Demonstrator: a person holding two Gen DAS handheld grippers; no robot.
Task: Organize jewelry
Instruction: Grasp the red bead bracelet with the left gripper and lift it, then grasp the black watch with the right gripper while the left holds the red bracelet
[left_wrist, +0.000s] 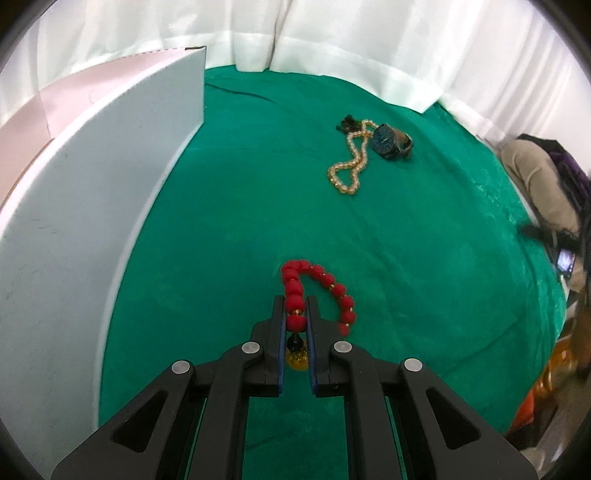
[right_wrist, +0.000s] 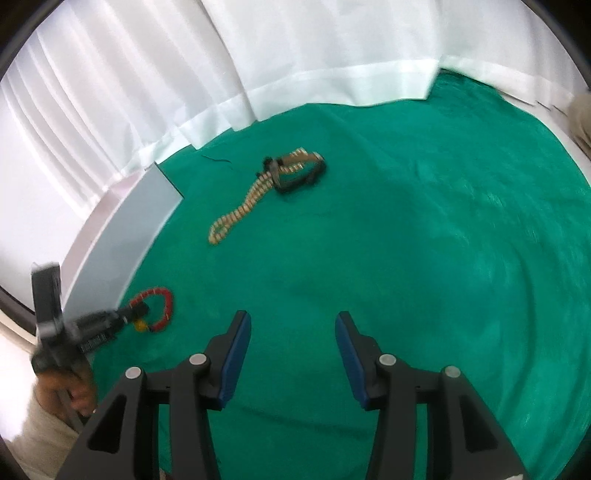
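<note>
My left claw (left_wrist: 295, 314) pinches the red bead bracelet (left_wrist: 317, 291) on the counter (left_wrist: 406, 258); my right claw (right_wrist: 293, 343) gapes, holding nothing. Next I judge: lift it into the white box (left_wrist: 92, 203) at left.

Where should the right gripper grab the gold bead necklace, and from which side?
Take the gold bead necklace at its near loop end, coming straight down from above. That end lies flat on the green cloth with open space around it, while the far end is tangled against the watch. The right gripper is open.
</note>
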